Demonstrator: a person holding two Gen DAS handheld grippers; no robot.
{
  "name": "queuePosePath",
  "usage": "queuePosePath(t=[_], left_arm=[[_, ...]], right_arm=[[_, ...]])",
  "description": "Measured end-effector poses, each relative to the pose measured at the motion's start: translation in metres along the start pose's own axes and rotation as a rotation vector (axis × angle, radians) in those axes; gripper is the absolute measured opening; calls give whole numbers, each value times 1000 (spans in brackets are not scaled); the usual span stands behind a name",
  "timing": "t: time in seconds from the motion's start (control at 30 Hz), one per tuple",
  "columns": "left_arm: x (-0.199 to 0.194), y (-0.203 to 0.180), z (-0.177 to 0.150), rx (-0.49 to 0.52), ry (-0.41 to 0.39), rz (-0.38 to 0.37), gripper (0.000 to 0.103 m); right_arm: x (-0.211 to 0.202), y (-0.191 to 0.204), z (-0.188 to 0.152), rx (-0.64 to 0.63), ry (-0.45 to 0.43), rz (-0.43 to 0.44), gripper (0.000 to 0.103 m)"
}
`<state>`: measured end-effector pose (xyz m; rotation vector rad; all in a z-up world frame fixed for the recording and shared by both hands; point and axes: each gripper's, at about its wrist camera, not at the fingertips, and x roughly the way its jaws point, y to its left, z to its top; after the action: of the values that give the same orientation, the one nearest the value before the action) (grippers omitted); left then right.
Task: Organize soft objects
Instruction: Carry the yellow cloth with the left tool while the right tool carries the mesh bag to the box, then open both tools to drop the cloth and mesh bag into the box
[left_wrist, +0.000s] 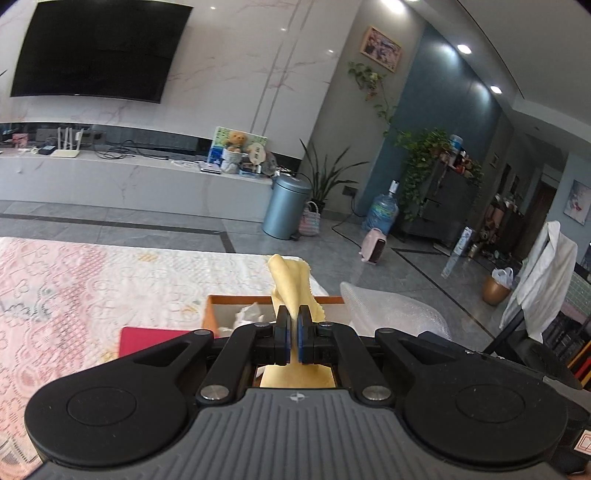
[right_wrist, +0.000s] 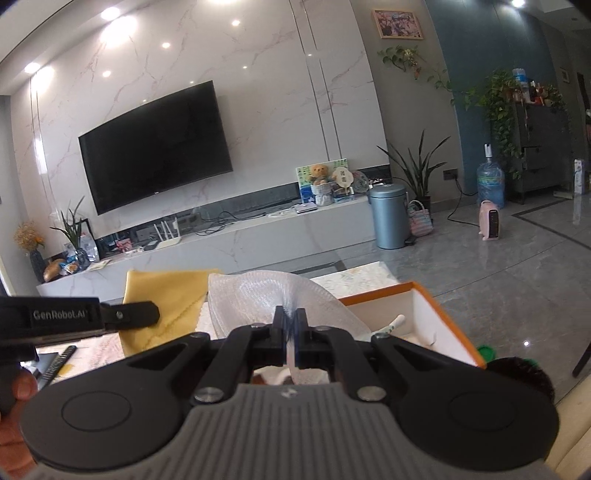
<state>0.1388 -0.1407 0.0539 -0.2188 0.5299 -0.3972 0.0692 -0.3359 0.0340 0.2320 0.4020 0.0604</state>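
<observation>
My left gripper is shut on a yellow cloth, held up above an orange-rimmed white box. The cloth also shows in the right wrist view with the left gripper beside it. My right gripper is shut on a white mesh foam sheet, lifted over the same box. The sheet shows at the right in the left wrist view. Crumpled white material lies inside the box.
A lace tablecloth covers the table. A red flat item lies left of the box. A green lid and a dark round object sit right of the box. A comb lies at the left.
</observation>
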Motion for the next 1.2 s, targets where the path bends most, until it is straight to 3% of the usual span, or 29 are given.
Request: queuePosePath(t=[0.3,0.53,0.87,1.2], left_arm=[[46,-9,7,39,72,-35,3],[88,-5,9,87,161,-75,3],[143,0,-10,129,308,-65,3],[187,-4,-26,114,408,-55,3]], right_arm=[[31,-25,10,-65,48,-38,1],[73,-44,8,-87,134,-48,1],[134,-78,-8,-95,294,-86,1],[180,-110,-14,-94,349,-158,1]])
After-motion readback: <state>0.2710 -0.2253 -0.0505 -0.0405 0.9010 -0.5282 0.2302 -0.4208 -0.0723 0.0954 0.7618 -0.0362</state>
